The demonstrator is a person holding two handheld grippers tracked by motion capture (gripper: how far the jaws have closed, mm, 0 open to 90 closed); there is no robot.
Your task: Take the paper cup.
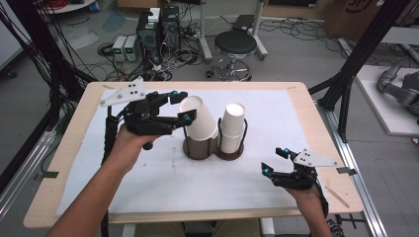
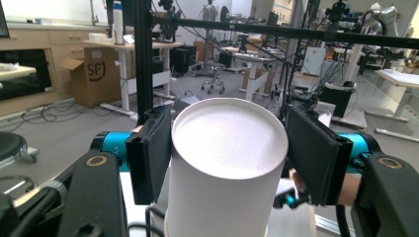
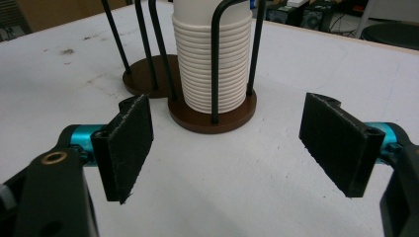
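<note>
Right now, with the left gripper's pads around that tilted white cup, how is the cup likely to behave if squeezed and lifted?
The white cup looks like thin paper, so it is probably very light and may dent under a firm squeeze. Its smooth tapered wall could slip between the left gripper pads. Already tilted in the holder, it may catch on the rods.
</note>
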